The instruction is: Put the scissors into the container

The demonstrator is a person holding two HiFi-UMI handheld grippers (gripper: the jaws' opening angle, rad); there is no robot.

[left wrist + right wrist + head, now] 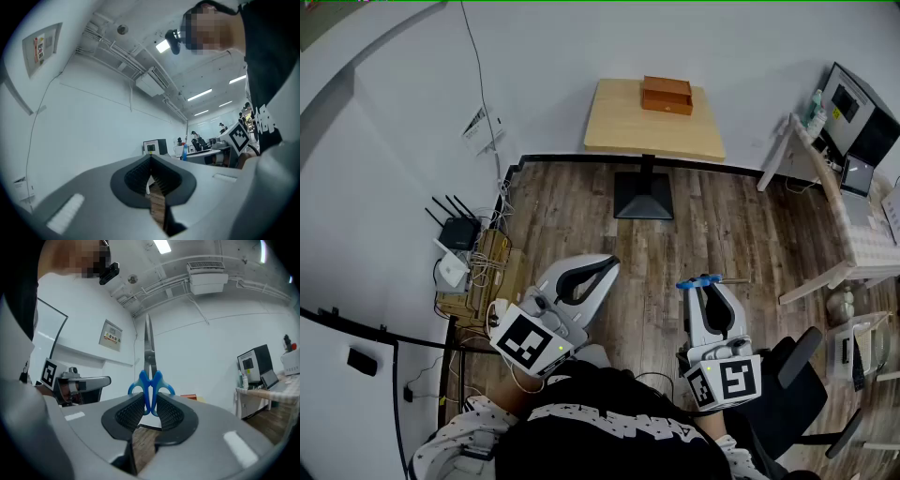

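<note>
Print on the wall notice (111, 338) is too small to read. The right hand-held gripper (150, 405) pinches the blue-handled scissors (150, 376) by their handles, blades pointing away. The left hand-held gripper (151, 161) is pressed together, empty. The wooden container (667, 95) sits on the far worktop (623, 127).

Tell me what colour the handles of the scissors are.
Blue. The scissors show best in the right gripper view.

The scissors (150, 371) have shiny metal blades and smooth blue plastic handles. The right tool (150, 399) is smooth pale plastic with black ribbed pads (127, 414). The container (667, 95) and its surface (623, 127) are matt wood, and the floor (741, 234) is darker, streaky wood.
</note>
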